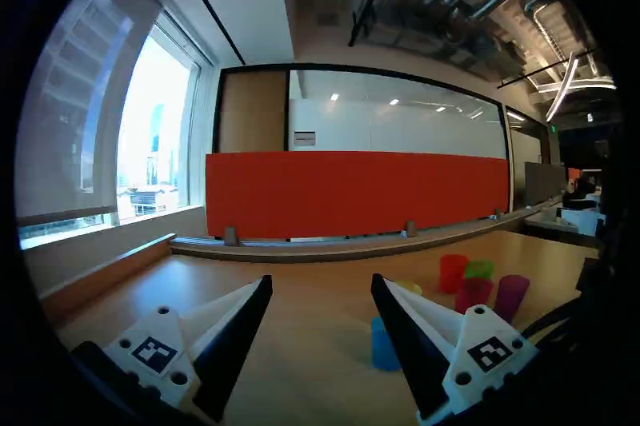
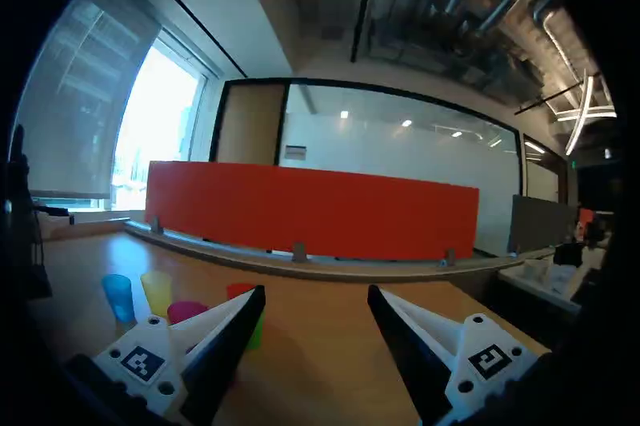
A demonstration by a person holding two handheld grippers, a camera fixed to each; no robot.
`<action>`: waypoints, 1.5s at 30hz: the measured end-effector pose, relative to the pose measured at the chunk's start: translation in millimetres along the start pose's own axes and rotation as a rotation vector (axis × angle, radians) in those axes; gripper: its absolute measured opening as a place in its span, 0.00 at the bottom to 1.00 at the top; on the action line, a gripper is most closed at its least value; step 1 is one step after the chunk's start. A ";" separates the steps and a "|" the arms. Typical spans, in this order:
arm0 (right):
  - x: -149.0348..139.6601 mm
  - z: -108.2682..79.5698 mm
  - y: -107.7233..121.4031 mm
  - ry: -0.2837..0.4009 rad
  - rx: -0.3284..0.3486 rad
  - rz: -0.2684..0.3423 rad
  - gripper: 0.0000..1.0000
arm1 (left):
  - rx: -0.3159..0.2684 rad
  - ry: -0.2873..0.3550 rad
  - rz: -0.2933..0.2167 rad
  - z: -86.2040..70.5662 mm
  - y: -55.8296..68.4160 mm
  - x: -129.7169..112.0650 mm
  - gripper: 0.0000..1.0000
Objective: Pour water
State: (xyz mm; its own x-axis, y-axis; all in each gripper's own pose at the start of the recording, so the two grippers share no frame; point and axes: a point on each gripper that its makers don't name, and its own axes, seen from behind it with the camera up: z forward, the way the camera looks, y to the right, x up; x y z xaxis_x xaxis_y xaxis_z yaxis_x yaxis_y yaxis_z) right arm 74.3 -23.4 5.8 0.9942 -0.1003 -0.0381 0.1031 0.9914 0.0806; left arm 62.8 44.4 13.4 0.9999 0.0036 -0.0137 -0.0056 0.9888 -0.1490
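Note:
Several coloured plastic cups stand in a group on the wooden table (image 1: 320, 378). In the left gripper view a blue cup (image 1: 382, 344) sits just behind the right fingertip, with a yellow cup (image 1: 410, 286), a red cup (image 1: 453, 270), a green cup (image 1: 480, 268) and two pinkish cups (image 1: 511, 296) farther right. My left gripper (image 1: 320, 282) is open with nothing between its fingers. In the right gripper view the blue cup (image 2: 118, 296), yellow cup (image 2: 157, 290) and a magenta cup (image 2: 186, 312) stand to the left. My right gripper (image 2: 314, 292) is open, holding nothing.
An orange divider panel (image 1: 352, 193) runs along the table's far edge on a raised ledge. A window (image 1: 152, 146) and a low sill lie to the left. A second desk with dark items (image 2: 560, 262) is at the far right.

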 end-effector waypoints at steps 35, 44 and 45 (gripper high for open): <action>-3.0 24.5 -47.9 -0.162 0.321 -0.115 1.00 | -0.348 -0.253 0.097 33.7 65.9 -37.9 0.92; -7.4 37.5 -54.9 -0.199 0.369 -0.118 1.00 | -0.404 -0.332 0.159 46.1 76.3 -65.2 0.92; -7.5 38.9 -55.4 -0.201 0.373 -0.118 1.00 | -0.408 -0.340 0.164 46.9 77.1 -68.1 0.92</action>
State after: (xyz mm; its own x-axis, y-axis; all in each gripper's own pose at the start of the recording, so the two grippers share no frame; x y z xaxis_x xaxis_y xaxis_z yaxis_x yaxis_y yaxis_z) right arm 62.3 -80.8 40.3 0.9571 -0.2624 0.1232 0.1835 0.8774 0.4433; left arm -5.1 127.4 49.2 0.9330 0.2674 0.2407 -0.0986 0.8335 -0.5437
